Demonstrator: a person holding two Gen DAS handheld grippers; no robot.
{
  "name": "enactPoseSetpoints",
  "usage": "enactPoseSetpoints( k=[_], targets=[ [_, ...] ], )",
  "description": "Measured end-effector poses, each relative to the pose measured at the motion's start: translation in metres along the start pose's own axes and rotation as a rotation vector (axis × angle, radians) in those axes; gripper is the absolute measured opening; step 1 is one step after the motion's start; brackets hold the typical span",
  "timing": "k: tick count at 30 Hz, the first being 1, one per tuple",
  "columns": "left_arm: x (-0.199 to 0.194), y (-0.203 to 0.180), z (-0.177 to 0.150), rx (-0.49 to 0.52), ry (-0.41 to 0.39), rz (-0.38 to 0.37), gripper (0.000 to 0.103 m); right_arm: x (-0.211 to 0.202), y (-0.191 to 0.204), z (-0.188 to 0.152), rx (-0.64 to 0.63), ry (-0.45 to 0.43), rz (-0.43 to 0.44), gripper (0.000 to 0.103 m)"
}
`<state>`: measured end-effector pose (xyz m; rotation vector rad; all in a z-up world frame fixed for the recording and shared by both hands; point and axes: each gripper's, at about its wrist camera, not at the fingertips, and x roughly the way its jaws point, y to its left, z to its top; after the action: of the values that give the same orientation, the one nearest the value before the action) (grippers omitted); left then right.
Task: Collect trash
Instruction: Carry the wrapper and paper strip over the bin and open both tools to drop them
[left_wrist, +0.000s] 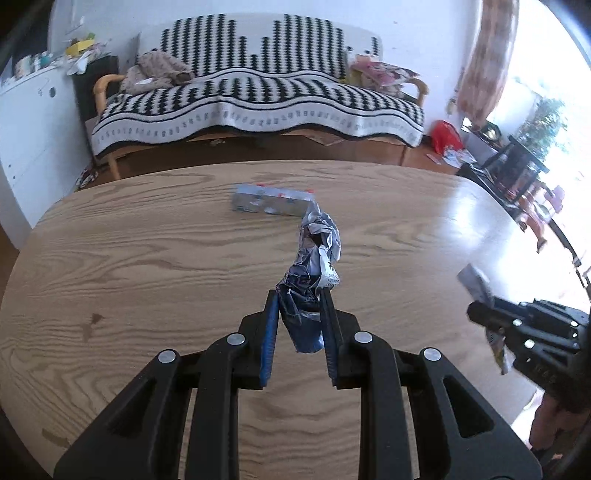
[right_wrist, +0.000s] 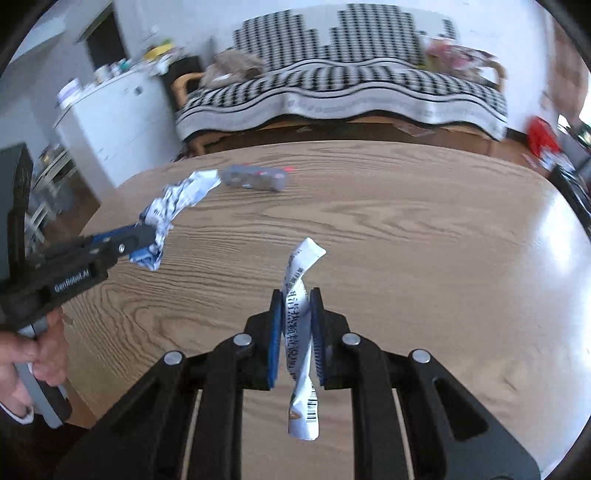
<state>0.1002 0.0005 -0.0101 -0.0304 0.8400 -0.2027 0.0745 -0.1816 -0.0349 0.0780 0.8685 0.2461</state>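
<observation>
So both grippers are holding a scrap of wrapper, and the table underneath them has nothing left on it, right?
Not quite. Both grippers, left and right, do hold wrappers, but the table isn't bare: the left wrist view shows a silvery packet lying near its far edge.

Counter (left_wrist: 147, 240) mostly bare wood — wide passage left, right and near side. One obstacle lies on it: a flat silver packet (left_wrist: 271, 201) toward the far edge. Both tools occupy the air above the near half — left tool (left_wrist: 299, 299), right tool (right_wrist: 296, 295), well apart.
</observation>
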Motion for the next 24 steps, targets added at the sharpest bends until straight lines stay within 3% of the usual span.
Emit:
enactPoseSetpoints(
  k=[9,24],
  targets=[
    [-0.008,-0.089,-0.014,0.106,-0.001,-0.111,0.022,-0.08,-0.083,-0.041,0.141,-0.069,-0.115,0.015],
    [-0.005,-0.199,-0.038,0.269,0.028,-0.263,0.022,-0.155,-0.204,-0.114,0.373,-0.104,-0.267,0.015]
  ],
)
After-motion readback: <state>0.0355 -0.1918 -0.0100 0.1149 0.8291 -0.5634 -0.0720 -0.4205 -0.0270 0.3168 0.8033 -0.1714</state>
